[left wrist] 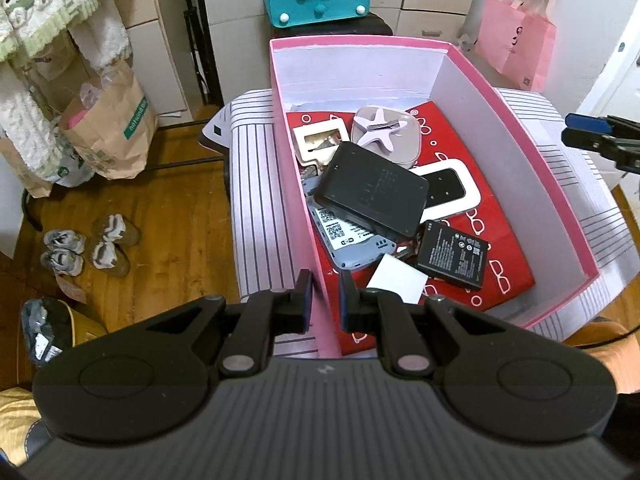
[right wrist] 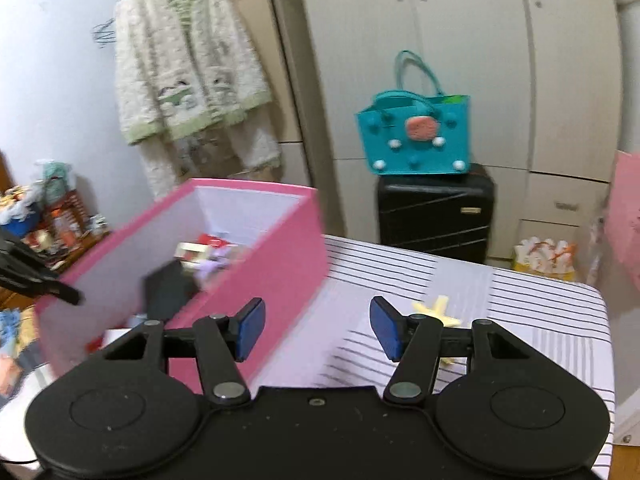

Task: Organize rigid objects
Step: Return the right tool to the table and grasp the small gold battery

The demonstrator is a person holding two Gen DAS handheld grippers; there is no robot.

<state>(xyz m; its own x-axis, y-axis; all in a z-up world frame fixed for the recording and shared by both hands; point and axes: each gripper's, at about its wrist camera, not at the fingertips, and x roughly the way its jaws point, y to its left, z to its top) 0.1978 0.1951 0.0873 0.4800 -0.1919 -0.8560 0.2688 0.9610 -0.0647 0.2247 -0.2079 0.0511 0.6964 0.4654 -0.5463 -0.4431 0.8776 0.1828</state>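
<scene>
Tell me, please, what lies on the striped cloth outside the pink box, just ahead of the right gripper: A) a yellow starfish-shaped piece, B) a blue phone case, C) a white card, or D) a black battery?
A: the right wrist view shows a yellow starfish-shaped piece on the striped cloth beside the right gripper, outside the pink box.

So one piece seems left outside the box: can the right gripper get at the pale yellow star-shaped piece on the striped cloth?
Probably yes: the right gripper is open, and the yellow star lies uncovered just beyond its right finger.
</scene>
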